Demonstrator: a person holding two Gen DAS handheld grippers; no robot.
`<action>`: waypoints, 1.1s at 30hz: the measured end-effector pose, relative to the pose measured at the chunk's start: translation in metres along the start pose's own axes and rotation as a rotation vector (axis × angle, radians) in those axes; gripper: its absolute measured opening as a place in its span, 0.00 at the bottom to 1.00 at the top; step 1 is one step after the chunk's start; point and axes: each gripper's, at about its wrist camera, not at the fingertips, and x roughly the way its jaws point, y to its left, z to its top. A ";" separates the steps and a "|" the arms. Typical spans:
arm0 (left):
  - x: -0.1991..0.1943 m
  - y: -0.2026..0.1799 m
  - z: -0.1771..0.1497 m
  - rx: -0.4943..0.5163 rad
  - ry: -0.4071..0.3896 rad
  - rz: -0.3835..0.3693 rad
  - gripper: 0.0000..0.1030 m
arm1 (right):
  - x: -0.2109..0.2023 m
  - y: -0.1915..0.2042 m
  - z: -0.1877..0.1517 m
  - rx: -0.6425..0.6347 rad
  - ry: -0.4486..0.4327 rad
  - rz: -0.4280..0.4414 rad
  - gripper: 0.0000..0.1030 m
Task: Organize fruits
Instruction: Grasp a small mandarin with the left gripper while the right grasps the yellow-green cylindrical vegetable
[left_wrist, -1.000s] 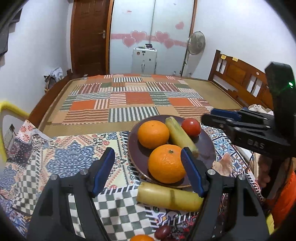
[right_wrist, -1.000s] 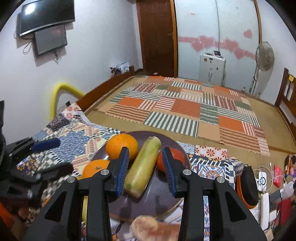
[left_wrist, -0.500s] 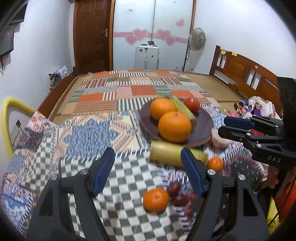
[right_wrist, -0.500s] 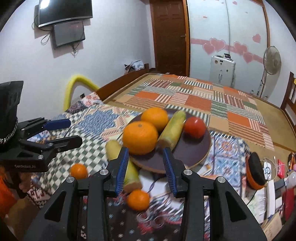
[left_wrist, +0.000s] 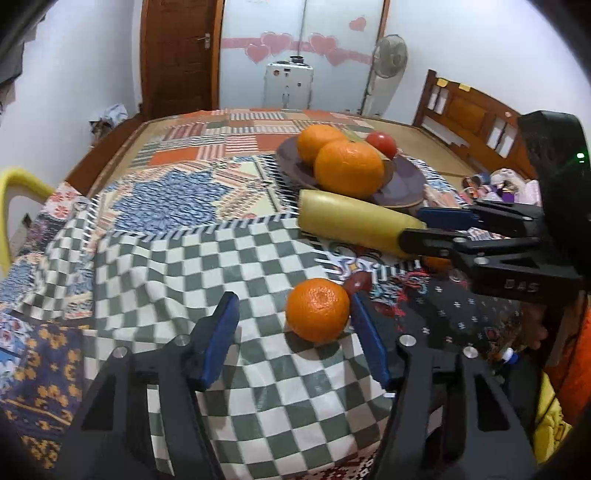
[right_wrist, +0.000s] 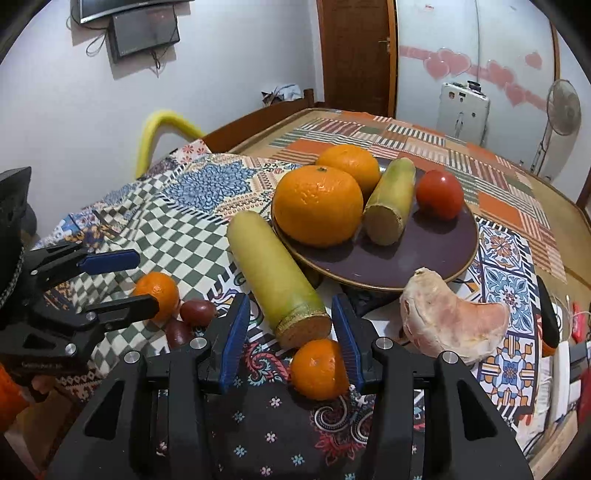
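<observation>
On the patchwork-covered bench (left_wrist: 155, 266), loose fruit lies just short of the dark round plate (right_wrist: 424, 258), which already holds two large oranges, a cut cane stalk and a red tomato, so the plate seems to be the collecting place. The left claw (left_wrist: 291, 321), its jaws just closing, straddles a small orange mandarin (left_wrist: 317, 309) without clamping it. The right claw (right_wrist: 290, 332), just opening, brackets another small mandarin (right_wrist: 317, 369) and a thick yellow-green cane piece (right_wrist: 273, 273), gripping neither.

two oranges (right_wrist: 317, 210) and a tomato (right_wrist: 439, 195) lie on the plate (right_wrist: 424, 258).
</observation>
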 end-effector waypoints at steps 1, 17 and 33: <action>0.001 -0.001 -0.001 0.000 0.002 -0.012 0.56 | 0.002 0.001 0.000 -0.005 0.004 -0.004 0.42; 0.008 0.001 -0.001 -0.026 0.008 -0.038 0.36 | 0.003 0.011 0.001 -0.051 0.014 0.009 0.35; -0.026 0.001 -0.011 -0.036 -0.034 -0.022 0.36 | -0.041 0.039 -0.043 -0.055 -0.003 -0.016 0.29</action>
